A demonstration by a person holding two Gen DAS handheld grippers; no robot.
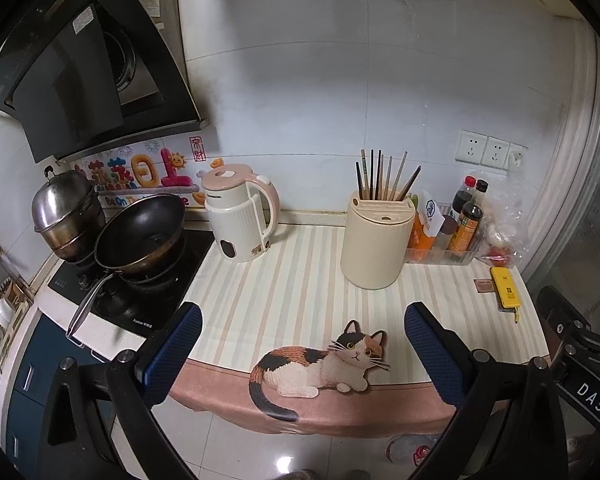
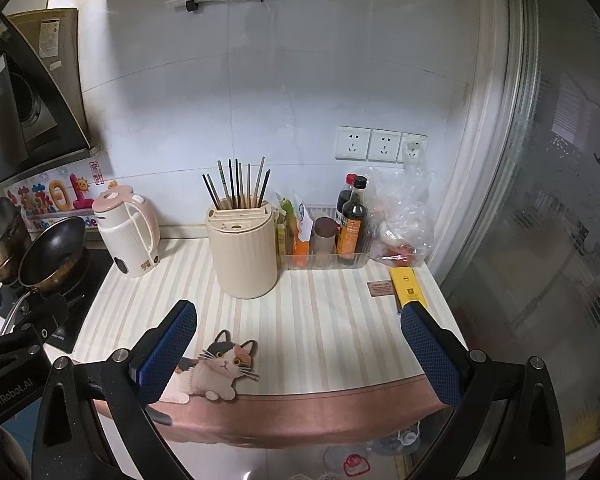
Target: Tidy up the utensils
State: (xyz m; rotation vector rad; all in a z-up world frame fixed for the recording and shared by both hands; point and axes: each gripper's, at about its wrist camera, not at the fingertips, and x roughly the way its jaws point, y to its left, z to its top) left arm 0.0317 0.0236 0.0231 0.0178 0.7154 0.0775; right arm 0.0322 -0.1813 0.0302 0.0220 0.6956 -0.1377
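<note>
A cream utensil holder (image 1: 374,242) stands on the striped counter mat (image 1: 284,292), with several chopsticks (image 1: 384,178) upright in its back slot. It also shows in the right wrist view (image 2: 244,250) with the chopsticks (image 2: 240,184). My left gripper (image 1: 302,346) is open and empty, held above the counter's front edge, well short of the holder. My right gripper (image 2: 298,346) is open and empty too, at the same front edge, to the right of the left one.
A pink-and-white kettle (image 1: 240,216) stands left of the holder. A black pan (image 1: 140,232) and a steel pot (image 1: 66,210) sit on the stove. A clear tray with sauce bottles (image 1: 466,224) and a plastic bag stands at the back right. A yellow device (image 1: 506,288) lies near the right edge.
</note>
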